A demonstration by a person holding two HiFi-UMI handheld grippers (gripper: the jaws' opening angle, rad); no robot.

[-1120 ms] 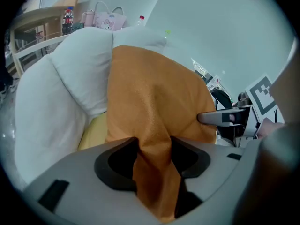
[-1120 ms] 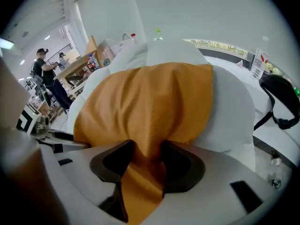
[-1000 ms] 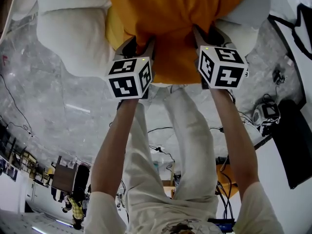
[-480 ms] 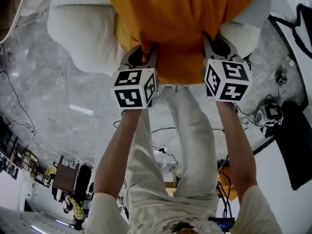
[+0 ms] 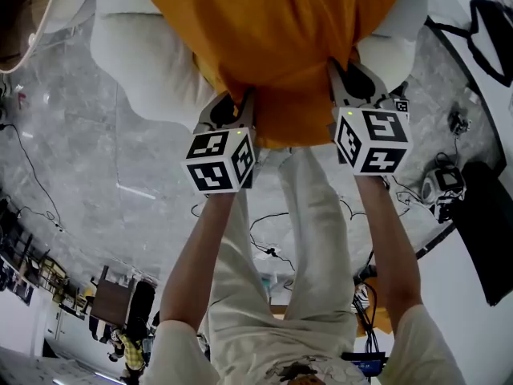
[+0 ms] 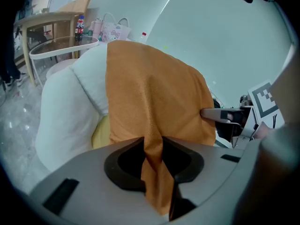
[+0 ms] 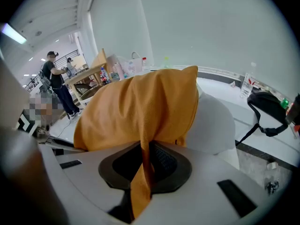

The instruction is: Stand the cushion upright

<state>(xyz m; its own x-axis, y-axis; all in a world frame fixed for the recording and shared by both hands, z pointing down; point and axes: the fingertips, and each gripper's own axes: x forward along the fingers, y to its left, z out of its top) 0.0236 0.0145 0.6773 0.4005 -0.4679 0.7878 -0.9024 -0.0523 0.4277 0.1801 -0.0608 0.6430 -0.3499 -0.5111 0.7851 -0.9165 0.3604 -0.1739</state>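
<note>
Head view: left tool [image 5: 234,107], right tool [image 5: 346,77] just closed onto cushion [image 5: 280,30].

The orange cushion [image 5: 280,38] fills the way straight ahead. The white sofa [image 5: 144,70] bulges out behind it on both sides, so there is no passage forward. To the left the marble floor [image 5: 80,175] lies open and wide. Lower down the person's legs [image 5: 313,231] block the middle (loose cables [image 5: 268,251] trail over the floor beside them). To the right a black bag [image 7: 267,114] lies near the sofa. A glass-topped table [image 6: 61,43] stands beyond the sofa on the left.
</note>
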